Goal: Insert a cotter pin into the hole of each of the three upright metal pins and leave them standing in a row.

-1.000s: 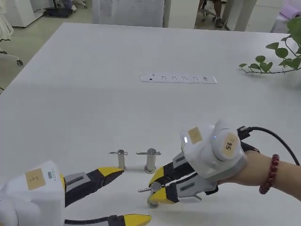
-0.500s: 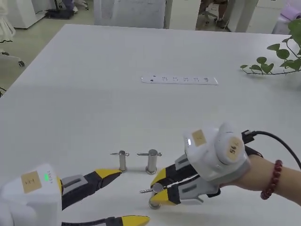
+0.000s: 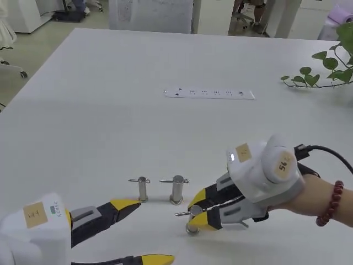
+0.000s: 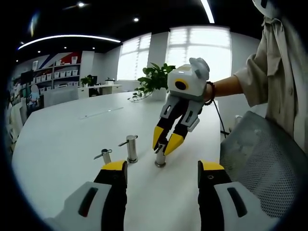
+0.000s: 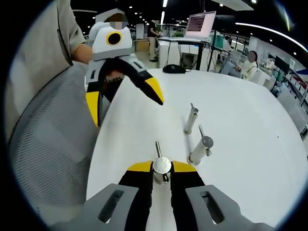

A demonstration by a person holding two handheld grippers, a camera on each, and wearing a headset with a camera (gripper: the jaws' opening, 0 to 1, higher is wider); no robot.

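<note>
Head view: smooth matte white counter (image 3: 165, 132) w/ short shiny metal cylinders. Two pins stand upright side by side, left pin (image 3: 143, 189) and middle pin (image 3: 176, 190), each w/ a thin wire cotter pin (image 3: 173, 180) thru its top. Third pin (image 3: 192, 228), cotter also thru it, sits just right of them, base on counter. R tool (image 3: 194, 212) is clenched on it near the top, yellow-tipped jaws. L tool (image 3: 151, 231) is spread wide, holding nothing.

Office: monitor (image 5: 201, 23), mesh chair (image 5: 48, 144)
</note>
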